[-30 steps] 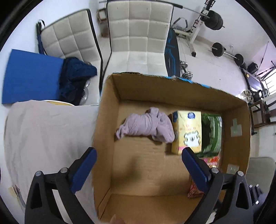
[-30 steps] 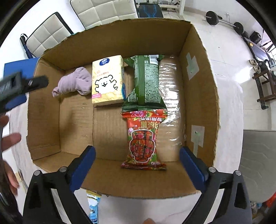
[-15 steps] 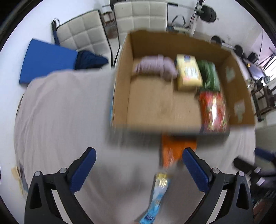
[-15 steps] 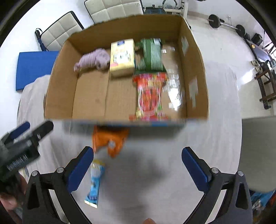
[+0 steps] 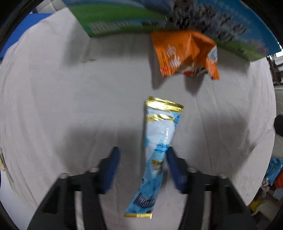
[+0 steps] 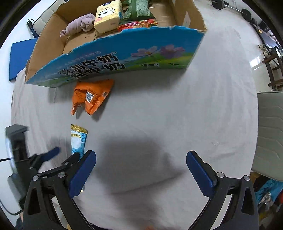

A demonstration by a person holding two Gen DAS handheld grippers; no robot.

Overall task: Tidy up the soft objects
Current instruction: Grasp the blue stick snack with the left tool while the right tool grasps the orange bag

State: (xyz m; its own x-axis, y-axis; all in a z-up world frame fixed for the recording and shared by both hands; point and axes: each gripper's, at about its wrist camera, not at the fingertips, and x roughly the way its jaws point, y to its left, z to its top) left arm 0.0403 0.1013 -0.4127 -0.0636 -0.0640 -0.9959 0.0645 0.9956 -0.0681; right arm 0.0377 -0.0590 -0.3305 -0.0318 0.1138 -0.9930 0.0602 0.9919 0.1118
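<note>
The light-blue snack packet lay flat on the cloth-covered tabletop, well short of the cardboard box, its gold-edged top seal pointing toward the box. It looked light and pliant: a thin glossy film sleeve, slightly puffed in the middle, likely to buckle under a pinch and probably slippery. The narrowed lower-middle part seemed the best place to take it, across its width, not on the flat crimped seals at the ends, which would flop.

The left tongs stood apart, straddling that packet; their right blue pad sat close against the packet's edge, the left pad well off it, and the blur left it unclear whether anything touched. The right tongs were wide apart over bare cloth, holding nothing.

Nearer the box lay a crumpled orange snack bag, just beside the printed blue wall, creased and puffy, equally light by the look of it. Inside the box sat a bunched mauve cloth, a pale yellow tissue pack, a green packet and a red packet, packed side by side. The tabletop cloth was grey-white and softly wrinkled.
</note>
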